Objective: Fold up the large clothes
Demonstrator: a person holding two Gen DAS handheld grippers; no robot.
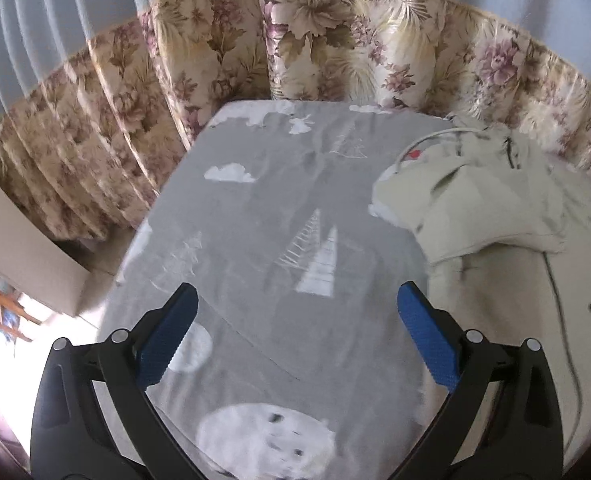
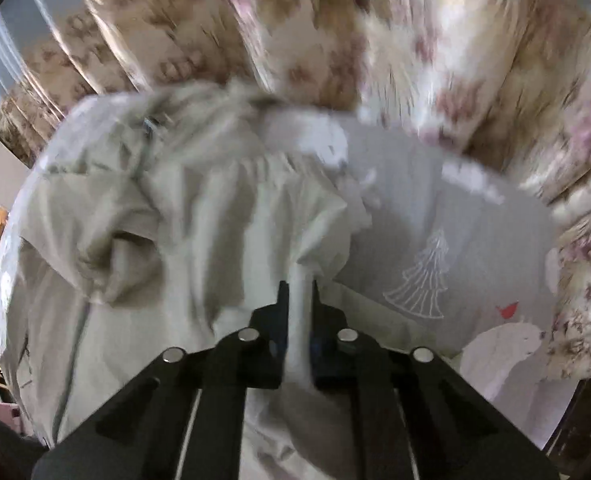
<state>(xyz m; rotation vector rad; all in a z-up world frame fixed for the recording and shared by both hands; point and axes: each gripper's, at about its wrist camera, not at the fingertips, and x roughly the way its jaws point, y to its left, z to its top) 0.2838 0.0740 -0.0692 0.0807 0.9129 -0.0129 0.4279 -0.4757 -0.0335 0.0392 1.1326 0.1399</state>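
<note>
Setting: a bed under a grey sheet printed with white trees and clouds, floral curtains hanging close behind, pale blue wall above.

Right gripper: jaws drawn nearly together on a ridge of pale fabric that rises between the pads, so it is pinching the garment. That view is smeared by motion. The pinched fold runs straight away from the gripper, and the rest of the garment fans out ahead and to the picture's left, with a rumpled sleeve or hood bunched at the far left. A zipper line runs down the near left side.

Left gripper: blue pads spread wide, nothing between them, hovering over bare sheet. In its view the same beige garment lies to the right, crumpled at the far end, flatter toward the camera, with a dark drawcord trailing on it. Its long axis runs roughly near to far along the bed's right side.

Judgement: the right hand is on the garment and the left is well apart, so the left must travel rightward to reach the near edge before any fold is drawn across.
</note>
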